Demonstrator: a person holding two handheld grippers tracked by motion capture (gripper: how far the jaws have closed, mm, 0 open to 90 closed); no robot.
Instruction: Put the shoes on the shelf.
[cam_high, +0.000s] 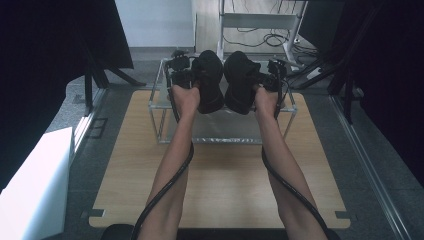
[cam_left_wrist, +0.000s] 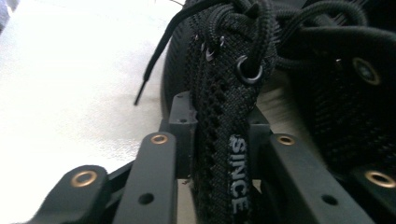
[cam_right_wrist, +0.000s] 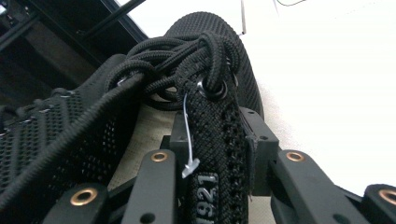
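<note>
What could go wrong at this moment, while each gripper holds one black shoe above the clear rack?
1. The left gripper pinches only the thin mesh collar of the left shoe. The right gripper grips the right shoe the same way, so either shoe might slip or swing.
2. A loose lace end hangs free and could snag on the clear rack.
3. The shoes hang close together and may bump each other.

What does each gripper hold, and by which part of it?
The left gripper holds the left black shoe by its collar edge beside the top eyelet. The right gripper holds the right black shoe likewise.
</note>
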